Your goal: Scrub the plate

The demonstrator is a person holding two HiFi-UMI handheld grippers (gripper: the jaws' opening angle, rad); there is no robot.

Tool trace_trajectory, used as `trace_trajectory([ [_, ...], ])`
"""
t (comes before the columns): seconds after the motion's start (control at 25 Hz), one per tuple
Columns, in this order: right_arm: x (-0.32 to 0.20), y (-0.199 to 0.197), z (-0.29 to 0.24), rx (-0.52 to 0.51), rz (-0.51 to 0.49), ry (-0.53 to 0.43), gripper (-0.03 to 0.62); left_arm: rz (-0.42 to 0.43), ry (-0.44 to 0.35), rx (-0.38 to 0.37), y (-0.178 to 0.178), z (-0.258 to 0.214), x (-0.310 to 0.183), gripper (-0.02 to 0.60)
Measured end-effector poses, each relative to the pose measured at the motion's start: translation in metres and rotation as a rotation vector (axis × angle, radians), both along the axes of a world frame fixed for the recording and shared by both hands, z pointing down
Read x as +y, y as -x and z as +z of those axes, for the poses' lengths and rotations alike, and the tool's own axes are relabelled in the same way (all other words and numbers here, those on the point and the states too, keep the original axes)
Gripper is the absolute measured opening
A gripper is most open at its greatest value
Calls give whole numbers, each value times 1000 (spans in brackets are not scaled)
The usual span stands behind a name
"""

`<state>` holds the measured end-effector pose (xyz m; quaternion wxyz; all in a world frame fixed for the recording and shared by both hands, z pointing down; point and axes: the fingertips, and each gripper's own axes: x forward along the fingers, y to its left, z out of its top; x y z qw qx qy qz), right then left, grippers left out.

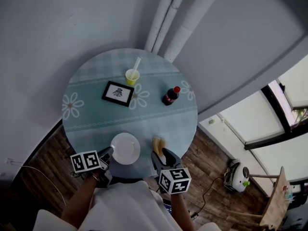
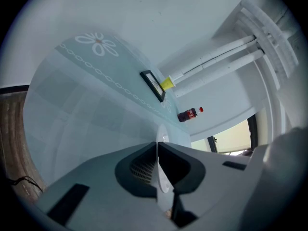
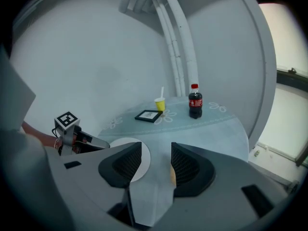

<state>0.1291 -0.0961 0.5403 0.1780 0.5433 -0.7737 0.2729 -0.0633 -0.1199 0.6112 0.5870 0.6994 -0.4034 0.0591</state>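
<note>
Plate [image 1: 126, 148] sits at the tabletop's [image 1: 91, 124] near edge, slightly left of centre. My left gripper [image 1: 107, 152] is clamped on its left rim, jaws almost together, with the rim edge-on between them. My right gripper [image 3: 156, 163] is spread wide and holds nothing. It's beside the yellow sponge [image 1: 159, 142], just right of the plate. Bottle [image 1: 170, 96], cup [image 1: 132, 76] and framed picture [image 1: 118, 93] stand toward the far edge.

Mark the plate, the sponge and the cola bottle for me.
plate [image 1: 126, 148], head view, bare white centre.
sponge [image 1: 159, 142], head view, middle of its yellow top.
cola bottle [image 3: 195, 104], right gripper view, dark body below the red cap.
</note>
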Motion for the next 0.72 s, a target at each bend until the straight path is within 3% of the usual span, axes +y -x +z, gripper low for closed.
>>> trace_trajectory([
  [0.2,-4,16,-23,-55,-28,-65,193,13,1,-32,2,7,-1,18],
  [0.36,-3,22,-36,-19,-51,-98,193,10,21,-42,5,14,0,18],
  [0.72,15,23,-36,48,-40,-65,193,24,8,-121,8,25,-1,18],
])
